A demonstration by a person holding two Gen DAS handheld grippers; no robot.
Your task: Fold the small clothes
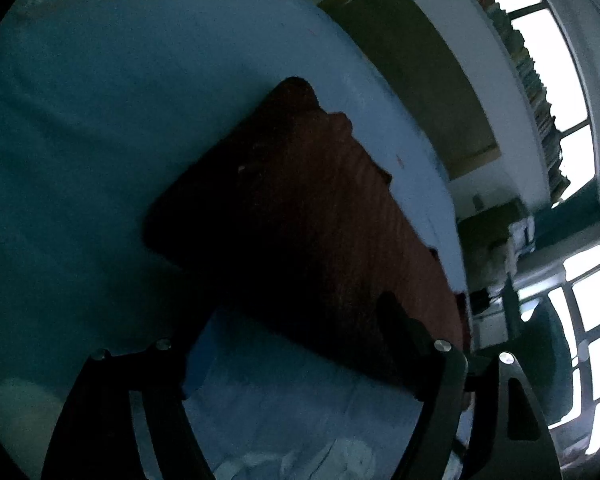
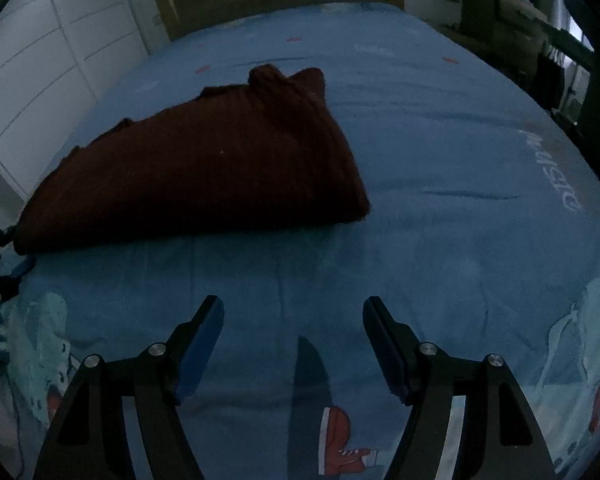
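Folded brown sweater (image 2: 196, 172) flat on blue bed (image 2: 440, 160). Right claw (image 2: 292, 344) wide open, empty, near sweater. Left claw (image 1: 284, 344) open beside sweater.

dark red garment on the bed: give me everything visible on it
The dark red garment looks like a ribbed knit, folded into a flat, roughly wedge-shaped bundle with thick stacked edges. It lies on the blue printed bedsheet, and two rounded bumps poke up at its far end. The open right gripper is short of it, not touching. In the left wrist view the garment fills the centre; whether the left gripper touches it is too dark to tell.
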